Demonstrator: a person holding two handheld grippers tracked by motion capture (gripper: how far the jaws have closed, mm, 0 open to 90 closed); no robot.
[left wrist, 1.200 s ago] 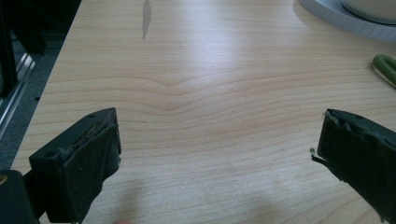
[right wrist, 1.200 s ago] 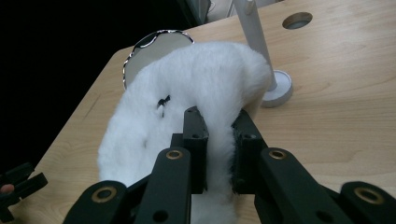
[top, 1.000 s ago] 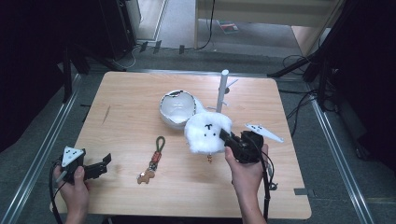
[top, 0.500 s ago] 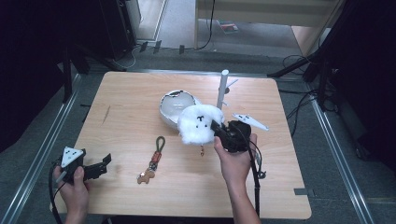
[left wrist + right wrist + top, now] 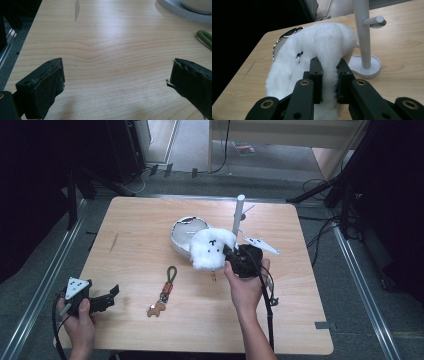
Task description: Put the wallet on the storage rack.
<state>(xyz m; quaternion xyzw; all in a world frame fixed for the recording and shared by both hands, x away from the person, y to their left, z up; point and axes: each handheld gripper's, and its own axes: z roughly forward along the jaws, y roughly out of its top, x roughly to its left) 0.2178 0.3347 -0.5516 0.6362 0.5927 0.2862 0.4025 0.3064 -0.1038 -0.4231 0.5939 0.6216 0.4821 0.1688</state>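
- Pinching a white plush (image 5: 211, 249), the right gripper (image 5: 234, 258) has its jaws pressed into the fur, as the right gripper view (image 5: 328, 82) shows plainly.
- The plush hangs off the table, just left of the white stand (image 5: 238, 216) and partly in front of the bowl (image 5: 184, 231).
- The pick-up looks done: the plush is lifted and firmly held, with a small charm dangling below it.
- The stand has a side peg (image 5: 374, 21), which in the right gripper view sits up and to the right of the plush, apart from it; hanging the plush there is my guess at the goal.
- That hanging is not yet done: no loop of the plush is on a peg.
- A keychain (image 5: 163, 292) with a green cord lies on the table (image 5: 125, 220), well left of the stand and nearer the person, untouched; it probably remains to be handled as well.
- The left gripper (image 5: 102, 297) rests far left of the stand at the near table edge, jaws spread wide with nothing but bare wood between them (image 5: 117, 82).
- Roughly, the work stands at an early-middle stage: one item in hand, none placed.
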